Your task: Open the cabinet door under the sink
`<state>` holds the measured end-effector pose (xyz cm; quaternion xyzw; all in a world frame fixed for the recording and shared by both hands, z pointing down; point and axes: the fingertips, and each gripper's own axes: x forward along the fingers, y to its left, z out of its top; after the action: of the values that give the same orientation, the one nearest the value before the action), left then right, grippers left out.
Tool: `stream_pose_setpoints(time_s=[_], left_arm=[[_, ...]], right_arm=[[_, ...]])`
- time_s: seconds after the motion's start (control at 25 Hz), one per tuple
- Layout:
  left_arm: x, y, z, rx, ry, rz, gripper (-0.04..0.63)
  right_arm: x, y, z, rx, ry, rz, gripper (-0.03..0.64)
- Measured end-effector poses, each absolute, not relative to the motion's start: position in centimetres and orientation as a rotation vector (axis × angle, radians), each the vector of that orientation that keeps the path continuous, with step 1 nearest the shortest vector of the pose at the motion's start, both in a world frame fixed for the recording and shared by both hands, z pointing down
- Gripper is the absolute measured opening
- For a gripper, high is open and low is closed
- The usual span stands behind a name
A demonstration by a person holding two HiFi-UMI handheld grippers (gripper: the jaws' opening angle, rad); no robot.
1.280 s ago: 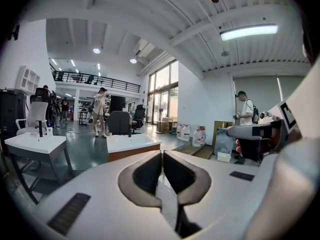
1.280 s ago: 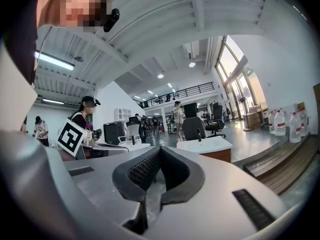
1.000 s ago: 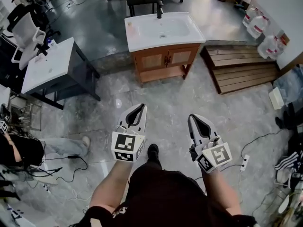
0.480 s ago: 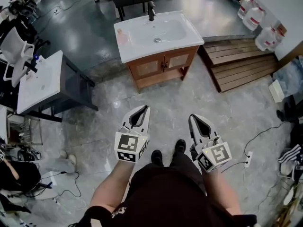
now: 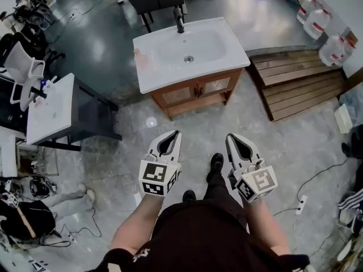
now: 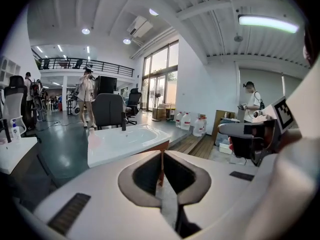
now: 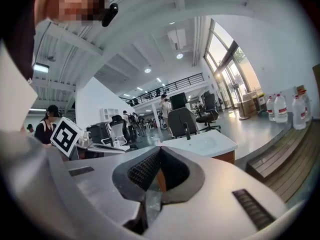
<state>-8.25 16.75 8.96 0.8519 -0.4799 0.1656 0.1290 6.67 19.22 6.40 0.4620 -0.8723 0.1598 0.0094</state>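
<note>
My left gripper (image 5: 173,134) and my right gripper (image 5: 230,136) both have their jaws pressed together with nothing between them. I hold them side by side above the floor (image 5: 130,146). The cabinet (image 5: 195,92) sits under the white sink (image 5: 190,49), straight ahead of both grippers and well apart from them, roughly in line with the gap between the two.

It has two wooden doors with pale panels, and the small handles (image 5: 198,89) sit together at the middle seam. I judge the doors stiff and fairly light, swinging on outer hinges, perhaps with a catch to overcome. The best hold is a handle at the seam, farthest from the hinge. I would need to part the jaws, close them on that slim pull, and draw it back along the door's arc, since a straight tug could slip off
</note>
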Motion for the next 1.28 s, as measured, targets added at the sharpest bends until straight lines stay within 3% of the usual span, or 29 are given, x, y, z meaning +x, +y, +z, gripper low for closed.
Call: stream_pose_setpoints(time_s=[0.48, 1.28], left_arm=[[-0.7, 3.9, 8.5, 2.391, -1.448, 0.541, 0.026], [-8.3, -2.6, 17.1, 2.404, -1.363, 0.49, 0.026]], right_arm=[[13.5, 4.3, 6.5, 1.291, -2.773, 0.57, 0.012], [3.4, -1.2, 14.4, 1.236, -2.609, 0.604, 0.013]])
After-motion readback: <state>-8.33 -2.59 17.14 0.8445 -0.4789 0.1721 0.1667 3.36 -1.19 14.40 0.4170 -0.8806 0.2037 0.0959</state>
